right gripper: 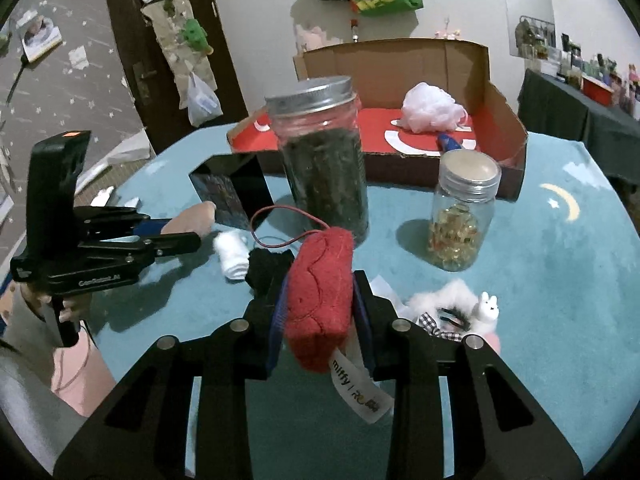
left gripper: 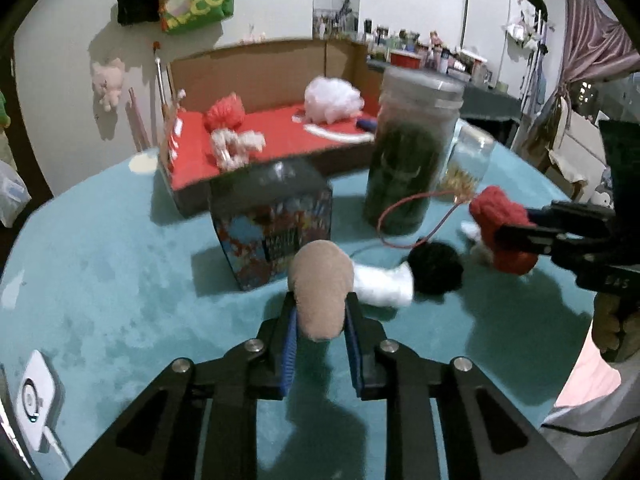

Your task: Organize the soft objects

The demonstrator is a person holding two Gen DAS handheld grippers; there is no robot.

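My left gripper [left gripper: 320, 304] is shut on a beige plush piece [left gripper: 320, 288], held just above the teal table cover. From the right, my right gripper [left gripper: 516, 226] is shut on a red knitted plush [left gripper: 496, 208]. In the right wrist view that red plush [right gripper: 320, 292] fills the jaws of the right gripper [right gripper: 320, 284], with a white label hanging below. A white roll [right gripper: 232, 254] and a black fuzzy item [right gripper: 264, 268] lie between the grippers. The cardboard box [left gripper: 256, 64] holds a white pouf [left gripper: 332, 98], a red pom [left gripper: 226, 112] and a rope toy [left gripper: 236, 146].
A tall lidded jar [right gripper: 320, 160], a small jar [right gripper: 460, 212] and a colourful tin [left gripper: 276, 224] stand between the grippers and the box. A red cord loop [right gripper: 288, 224] trails from the plush. A white fluffy item with a bunny [right gripper: 452, 304] lies near right.
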